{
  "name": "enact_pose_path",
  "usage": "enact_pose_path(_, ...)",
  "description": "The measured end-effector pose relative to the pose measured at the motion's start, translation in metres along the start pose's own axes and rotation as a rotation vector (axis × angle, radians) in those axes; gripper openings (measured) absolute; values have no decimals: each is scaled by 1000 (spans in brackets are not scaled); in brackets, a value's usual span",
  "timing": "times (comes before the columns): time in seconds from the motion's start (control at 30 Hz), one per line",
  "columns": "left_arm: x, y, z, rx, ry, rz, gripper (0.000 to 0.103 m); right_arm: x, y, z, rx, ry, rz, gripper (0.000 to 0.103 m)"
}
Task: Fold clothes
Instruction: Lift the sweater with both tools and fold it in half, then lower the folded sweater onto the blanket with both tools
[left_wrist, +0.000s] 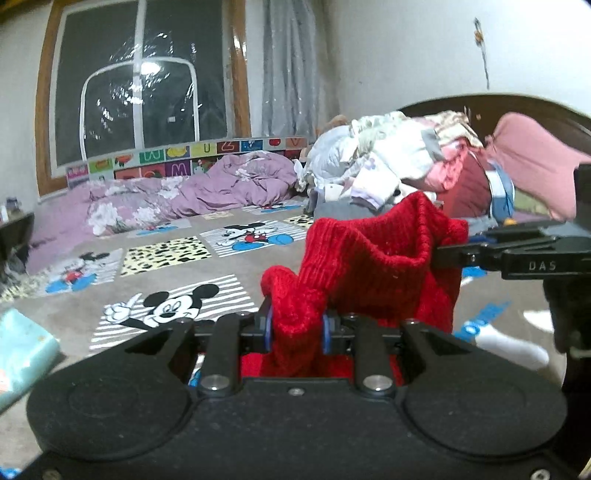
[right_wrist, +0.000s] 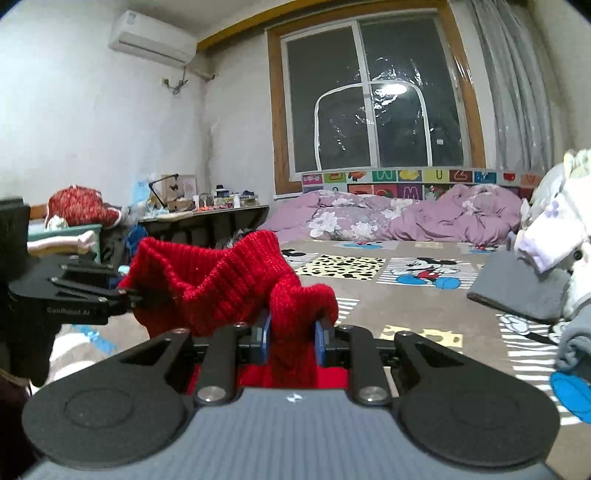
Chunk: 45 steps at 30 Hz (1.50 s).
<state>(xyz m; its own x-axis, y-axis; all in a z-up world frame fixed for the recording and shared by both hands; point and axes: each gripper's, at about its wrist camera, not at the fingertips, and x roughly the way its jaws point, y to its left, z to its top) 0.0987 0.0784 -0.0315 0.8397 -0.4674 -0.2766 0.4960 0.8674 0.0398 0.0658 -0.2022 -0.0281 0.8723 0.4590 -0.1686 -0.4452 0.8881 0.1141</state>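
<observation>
Only the right wrist view shows the cluttered counter (right_wrist: 207, 218) at left, only the left wrist view the heaped clothes (left_wrist: 399, 162) at right, while the ribbed red knit sweater (left_wrist: 369, 266) hangs above the cartoon-print bed (left_wrist: 177, 254), pinched by left gripper (left_wrist: 297, 328) and right gripper (right_wrist: 293, 332) fingers.

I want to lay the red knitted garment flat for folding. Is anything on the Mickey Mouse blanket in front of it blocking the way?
Nothing visible blocks it. The red knitted garment hangs between the left hand-held gripper and the right hand-held gripper, and the Mickey Mouse blanket directly ahead is bare. The pile of clothes lies off to the right.
</observation>
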Motion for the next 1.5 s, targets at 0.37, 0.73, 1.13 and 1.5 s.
enact_pose_path(0.37, 53, 62, -4, -312, -39, -124, 22, 57, -57, -3, 263, -12, 51, 24)
enact_pose_path(0.73, 94, 96, -27, -532, -17, -201, 21, 110, -111, -37, 556, 70, 122, 24)
enact_pose_path(1.13, 125, 119, -39, -683, 50, -204, 20, 151, -146, -62, 766, 130, 184, 24)
enact_pose_path(1.5, 139, 122, -55, -750, 123, -169, 20, 162, -155, -91, 870, 168, 160, 24)
